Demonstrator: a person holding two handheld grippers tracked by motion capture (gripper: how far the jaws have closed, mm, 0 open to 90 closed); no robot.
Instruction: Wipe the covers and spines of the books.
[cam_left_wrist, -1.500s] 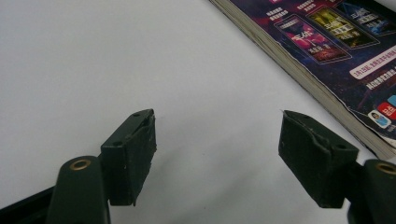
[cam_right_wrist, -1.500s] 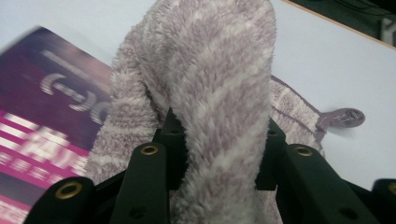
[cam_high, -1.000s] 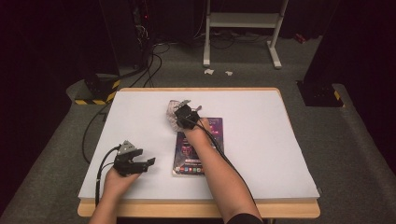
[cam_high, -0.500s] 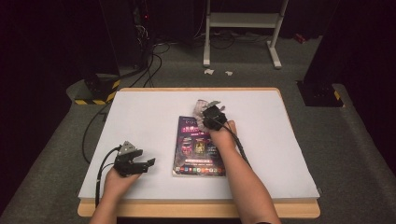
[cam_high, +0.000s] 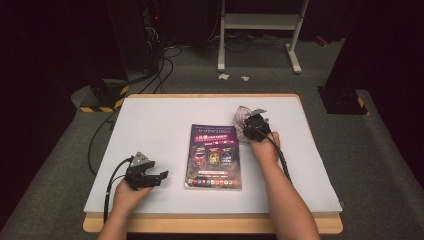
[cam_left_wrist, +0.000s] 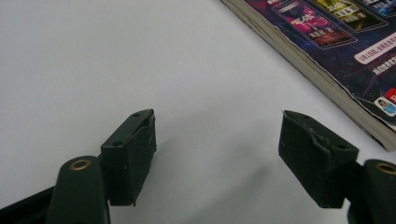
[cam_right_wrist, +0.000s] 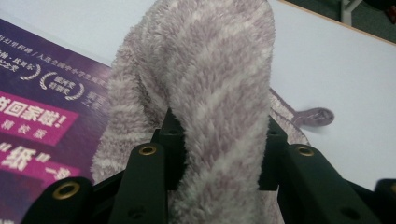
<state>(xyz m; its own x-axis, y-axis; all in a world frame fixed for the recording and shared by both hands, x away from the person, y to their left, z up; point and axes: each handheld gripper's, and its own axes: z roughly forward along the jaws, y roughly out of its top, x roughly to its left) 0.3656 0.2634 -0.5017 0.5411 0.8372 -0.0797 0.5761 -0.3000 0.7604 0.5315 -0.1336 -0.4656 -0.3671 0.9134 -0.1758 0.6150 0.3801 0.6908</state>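
Here the right hand-held gripper (cam_right_wrist: 217, 140) is clamped on a fluffy grey-and-white striped cloth (cam_right_wrist: 210, 79) beside the purple-covered book (cam_high: 214, 156); the left hand-held gripper (cam_left_wrist: 217, 161) rests released on the white-topped bench (cam_high: 150, 125).

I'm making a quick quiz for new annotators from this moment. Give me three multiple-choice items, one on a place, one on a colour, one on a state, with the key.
1. Where does the book lie?
A. on the floor
B. on the table between the two grippers
C. under the left gripper

2. What colours is the cloth?
A. striped mauve and white
B. plain green
C. black

3. How stands the left gripper?
A. shut on the book
B. shut on the cloth
C. open, with nothing between its jaws

Key:
1 B: the high view shows it flat on the white table, the left gripper to one side and the right gripper to the other.
2 A: the right gripper view shows fuzzy mauve and white stripes.
3 C: its own view shows the jaws apart over bare table.
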